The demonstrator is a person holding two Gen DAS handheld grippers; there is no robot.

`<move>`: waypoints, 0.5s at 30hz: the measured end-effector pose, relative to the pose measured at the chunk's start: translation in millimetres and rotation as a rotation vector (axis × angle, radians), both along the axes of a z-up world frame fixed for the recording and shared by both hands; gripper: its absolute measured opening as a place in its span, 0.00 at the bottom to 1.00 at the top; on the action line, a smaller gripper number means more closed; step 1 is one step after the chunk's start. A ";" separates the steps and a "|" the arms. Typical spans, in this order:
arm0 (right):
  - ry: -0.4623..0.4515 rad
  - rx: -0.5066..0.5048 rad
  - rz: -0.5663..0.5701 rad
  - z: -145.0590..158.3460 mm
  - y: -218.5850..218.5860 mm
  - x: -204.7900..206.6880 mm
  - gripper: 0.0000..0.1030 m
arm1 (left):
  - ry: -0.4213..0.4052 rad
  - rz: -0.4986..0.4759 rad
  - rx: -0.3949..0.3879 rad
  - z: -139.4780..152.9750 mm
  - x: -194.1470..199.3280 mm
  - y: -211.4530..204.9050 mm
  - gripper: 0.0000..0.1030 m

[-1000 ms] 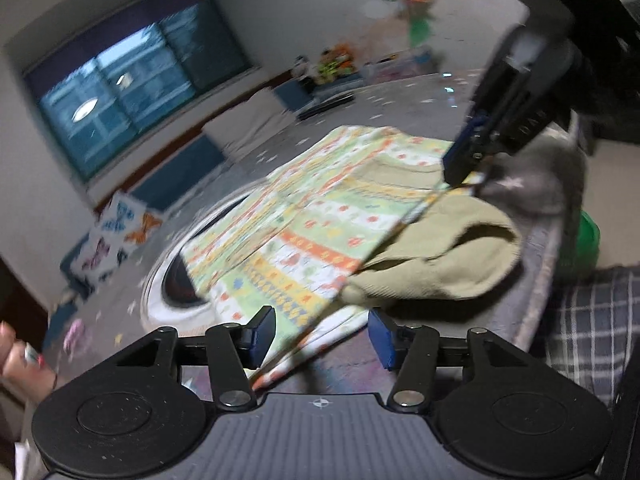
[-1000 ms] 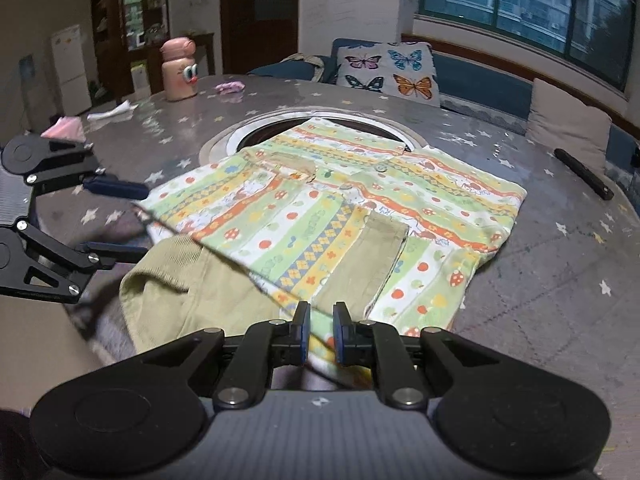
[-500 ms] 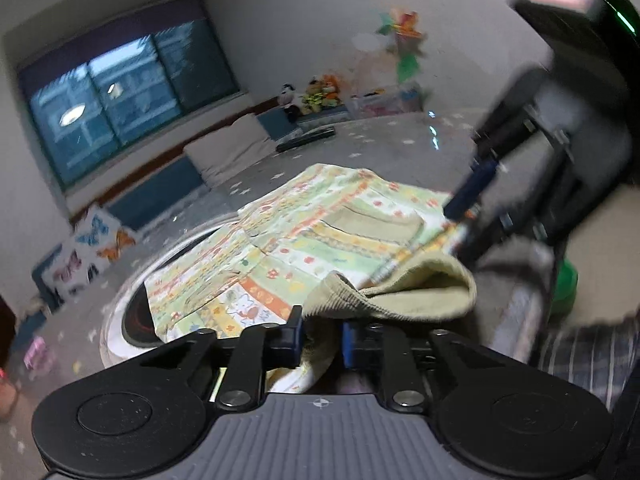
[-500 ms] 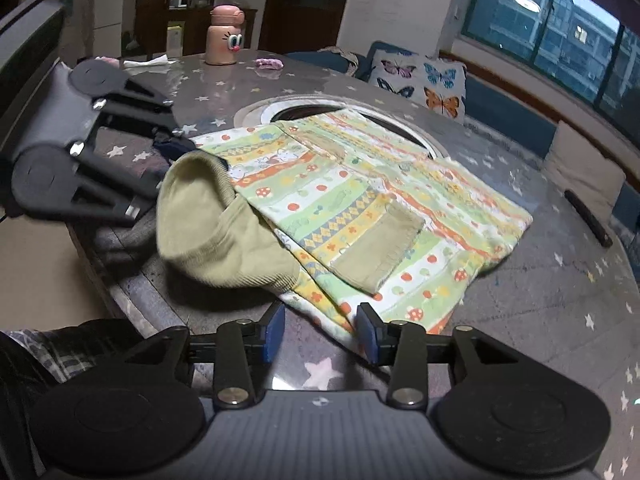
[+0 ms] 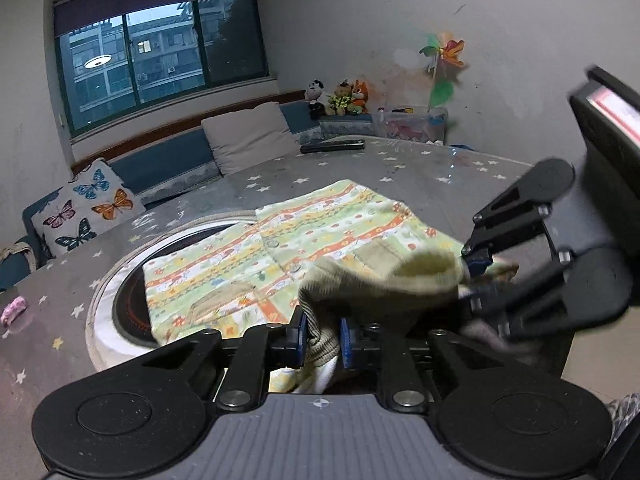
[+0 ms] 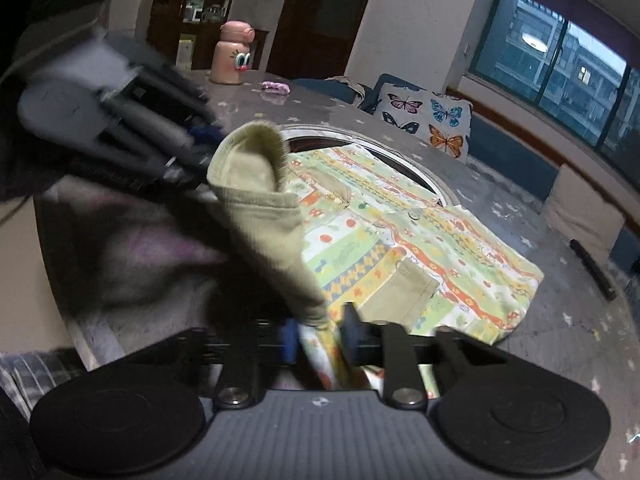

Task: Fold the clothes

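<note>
Your left gripper [image 5: 320, 338] pinches the olive ribbed collar [image 5: 376, 280] of the patterned shirt [image 5: 280, 256], though its jaws are easing apart. Your right gripper [image 6: 320, 336] is closing on the shirt's printed near edge, cloth between its pads. Both hold the near end raised, apparently to carry it over the far part, which lies flat on the starred table [image 5: 420, 168], partly over the round inset [image 5: 120, 304]. The clear bin [image 5: 412, 124] beyond the shirt holds toys, indistinct.

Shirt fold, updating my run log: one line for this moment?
step: folding | shirt: hem lifted off table | left tool: gripping hem, opening | right tool: closing on hem
</note>
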State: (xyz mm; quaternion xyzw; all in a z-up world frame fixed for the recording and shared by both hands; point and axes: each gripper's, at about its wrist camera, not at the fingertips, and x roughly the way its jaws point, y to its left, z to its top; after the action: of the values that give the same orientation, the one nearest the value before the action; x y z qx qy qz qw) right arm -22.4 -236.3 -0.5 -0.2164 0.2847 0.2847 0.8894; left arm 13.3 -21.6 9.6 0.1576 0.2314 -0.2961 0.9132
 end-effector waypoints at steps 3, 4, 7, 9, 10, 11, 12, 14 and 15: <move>0.060 0.073 -0.024 8.4 -7.3 10.1 0.10 | -0.029 0.020 0.028 -4.3 -12.1 8.5 0.44; 0.080 0.098 -0.033 11.9 -10.4 13.6 0.10 | -0.039 0.027 0.038 -5.8 -16.2 11.3 0.44; 0.108 0.160 -0.052 21.0 -18.1 20.8 0.09 | -0.057 0.049 0.072 -10.7 -25.6 19.4 0.48; 0.114 0.196 -0.064 27.9 -22.5 25.3 0.09 | -0.077 0.066 0.101 -14.2 -29.1 23.2 0.50; 0.114 0.207 -0.067 30.5 -24.0 27.0 0.09 | -0.092 0.075 0.121 -15.9 -29.4 24.4 0.51; 0.111 0.218 -0.069 33.2 -25.5 29.7 0.09 | -0.108 0.084 0.141 -17.6 -29.6 25.7 0.51; 0.106 0.222 -0.072 35.3 -26.0 30.8 0.09 | -0.123 0.090 0.160 -19.4 -28.8 26.4 0.51; 0.098 0.230 -0.078 38.7 -26.9 33.3 0.09 | -0.158 0.090 0.203 -24.0 -26.0 26.4 0.50; 0.094 0.232 -0.082 39.8 -27.0 34.6 0.09 | -0.174 0.085 0.222 -26.2 -25.0 26.4 0.48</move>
State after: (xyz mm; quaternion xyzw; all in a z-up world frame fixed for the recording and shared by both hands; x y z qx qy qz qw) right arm 12.1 -263.3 39.3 -0.0866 0.2997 0.2890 0.9051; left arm -11.7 4.9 -16.7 0.2726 0.1892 -0.2149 0.9185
